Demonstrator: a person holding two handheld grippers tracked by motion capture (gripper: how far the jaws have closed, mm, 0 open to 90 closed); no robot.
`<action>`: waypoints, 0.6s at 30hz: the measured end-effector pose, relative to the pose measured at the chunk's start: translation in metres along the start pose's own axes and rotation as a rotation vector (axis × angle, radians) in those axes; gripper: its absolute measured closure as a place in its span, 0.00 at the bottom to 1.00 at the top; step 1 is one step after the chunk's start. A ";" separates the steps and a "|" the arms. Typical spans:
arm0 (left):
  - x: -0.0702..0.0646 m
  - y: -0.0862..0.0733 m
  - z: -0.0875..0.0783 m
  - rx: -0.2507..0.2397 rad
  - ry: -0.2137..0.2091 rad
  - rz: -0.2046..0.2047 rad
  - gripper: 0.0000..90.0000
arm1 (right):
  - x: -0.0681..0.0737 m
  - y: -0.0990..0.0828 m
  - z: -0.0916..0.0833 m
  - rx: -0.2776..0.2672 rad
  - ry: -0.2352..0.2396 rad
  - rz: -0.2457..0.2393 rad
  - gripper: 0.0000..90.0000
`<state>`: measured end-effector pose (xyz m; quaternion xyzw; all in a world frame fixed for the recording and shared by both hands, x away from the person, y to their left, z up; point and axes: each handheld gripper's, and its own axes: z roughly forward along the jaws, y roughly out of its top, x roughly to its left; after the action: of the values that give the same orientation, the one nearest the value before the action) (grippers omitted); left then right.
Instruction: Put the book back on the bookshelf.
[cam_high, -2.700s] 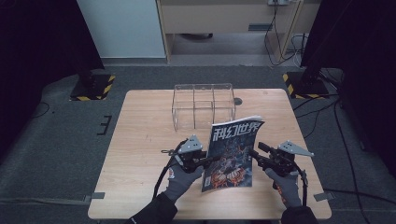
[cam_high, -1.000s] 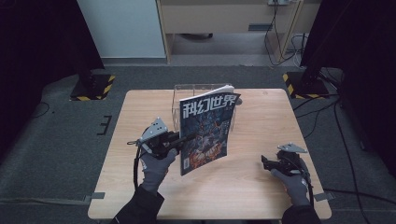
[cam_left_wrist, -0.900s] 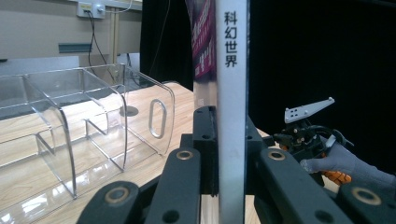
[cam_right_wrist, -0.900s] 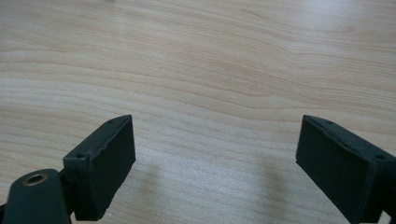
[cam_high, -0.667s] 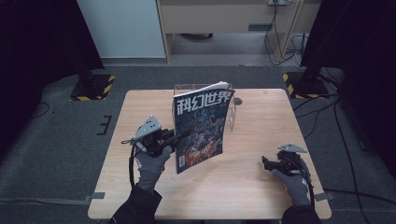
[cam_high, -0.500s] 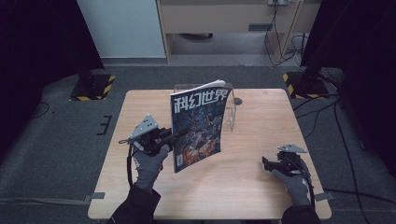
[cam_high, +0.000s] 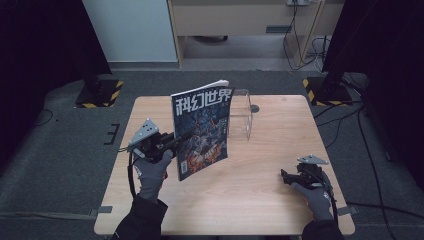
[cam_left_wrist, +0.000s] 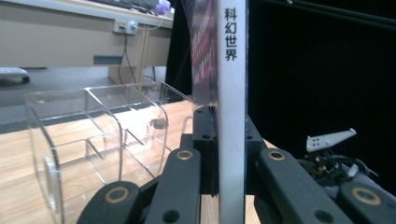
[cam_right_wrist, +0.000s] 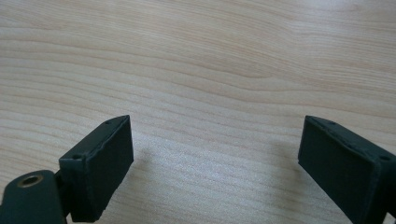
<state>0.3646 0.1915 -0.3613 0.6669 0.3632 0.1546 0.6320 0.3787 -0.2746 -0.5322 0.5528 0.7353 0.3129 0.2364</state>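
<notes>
A magazine (cam_high: 201, 130) with Chinese title characters stands upright above the table's left half, its cover facing me. My left gripper (cam_high: 175, 139) is shut on its spine edge; in the left gripper view the white spine (cam_left_wrist: 232, 112) rises between the two black jaws, midpoint (cam_left_wrist: 227, 116). Behind the magazine a clear acrylic holder (cam_high: 240, 114) with several compartments sits on the table, also seen as the clear holder (cam_left_wrist: 93, 140). My right gripper (cam_high: 286, 177) rests low at the table's right front, open with nothing between its fingers, midpoint (cam_right_wrist: 215, 154) over bare wood.
The wooden table (cam_high: 280, 130) has a small dark hole (cam_high: 255, 108) near its far edge. Black stands with striped bases (cam_high: 97, 92) flank the table on the grey floor. A cabinet and cables lie beyond.
My left gripper has carried the magazine leftward and slightly up, turning it more upright in front of the holder. The right gripper, which earlier held the magazine's other edge, lies still on the table.
</notes>
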 end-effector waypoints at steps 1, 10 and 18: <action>0.001 0.001 -0.002 -0.007 0.005 0.000 0.92 | 0.000 0.000 0.000 0.000 0.001 -0.006 0.11; 0.013 0.011 -0.019 -0.049 0.058 -0.004 0.92 | 0.002 -0.002 0.004 0.013 0.000 -0.015 0.10; 0.020 0.011 -0.021 -0.034 0.089 -0.012 0.92 | 0.001 -0.002 0.005 0.013 -0.002 -0.005 0.09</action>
<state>0.3673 0.2212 -0.3528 0.6464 0.3921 0.1865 0.6274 0.3806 -0.2728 -0.5375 0.5526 0.7385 0.3069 0.2344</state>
